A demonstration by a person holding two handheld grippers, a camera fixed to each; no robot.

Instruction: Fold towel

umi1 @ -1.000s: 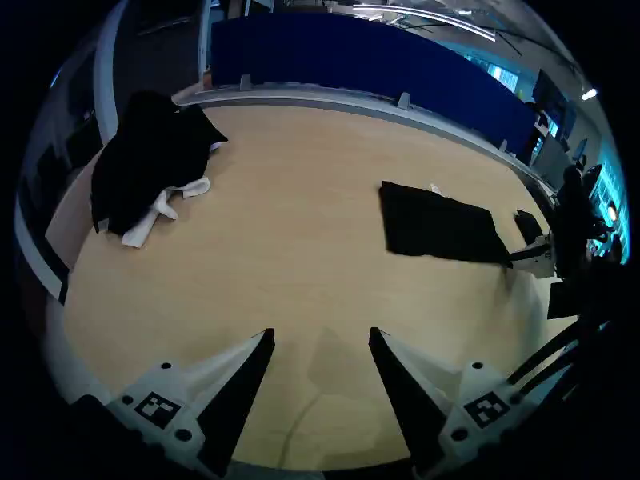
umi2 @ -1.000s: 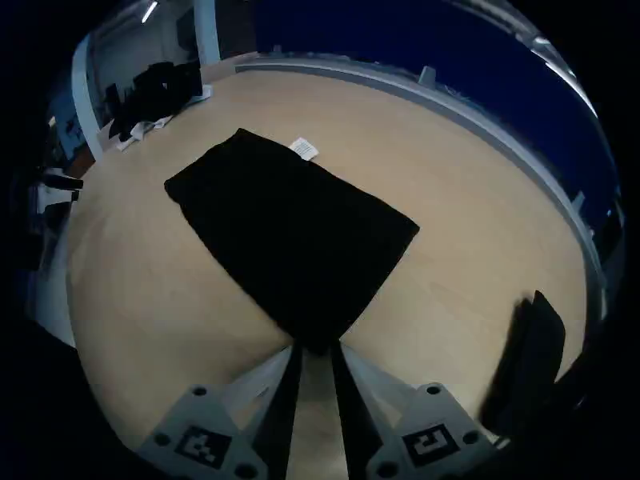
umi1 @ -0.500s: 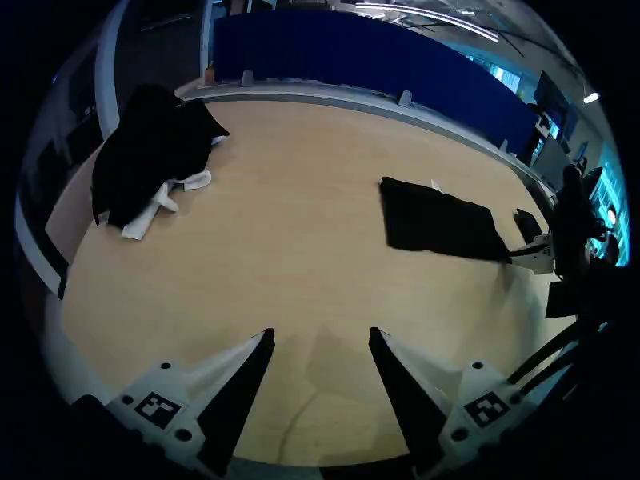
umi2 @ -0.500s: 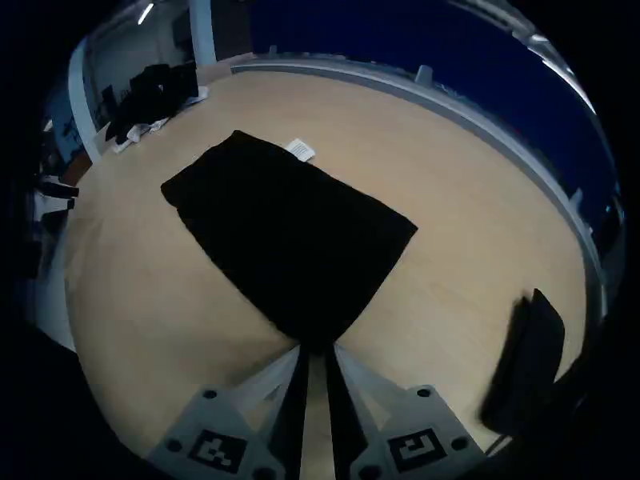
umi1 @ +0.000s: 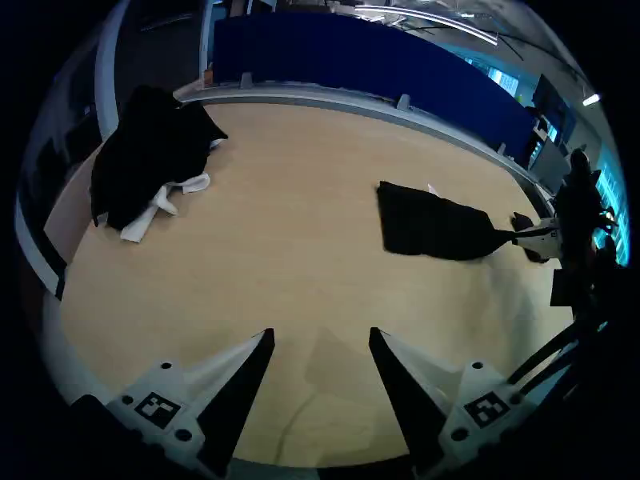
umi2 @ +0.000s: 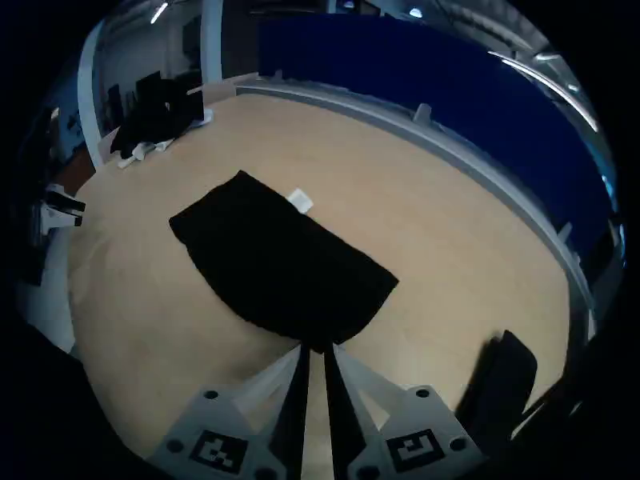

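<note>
A black towel point(umi2: 280, 264) lies spread on the wooden table point(umi2: 448, 232), with a small white tag point(umi2: 301, 200) at its far edge. My right gripper point(umi2: 315, 350) is shut on the towel's near corner and holds that corner lifted off the table. In the left gripper view the same towel point(umi1: 428, 228) lies at the right, its corner drawn up to the right gripper point(umi1: 512, 234). My left gripper point(umi1: 320, 340) hovers open over bare table point(umi1: 296, 240), far from the towel, with nothing between its fingers.
A heap of black and white cloth point(umi1: 148, 156) sits at the table's far left corner, also seen as the cloth heap point(umi2: 156, 112). A blue partition point(umi1: 360, 56) runs behind the table. A dark chair back point(umi2: 500, 388) stands at the near right edge.
My right gripper has risen with the towel's corner, pulling that end off the table and bunching it. The left gripper has stayed put.
</note>
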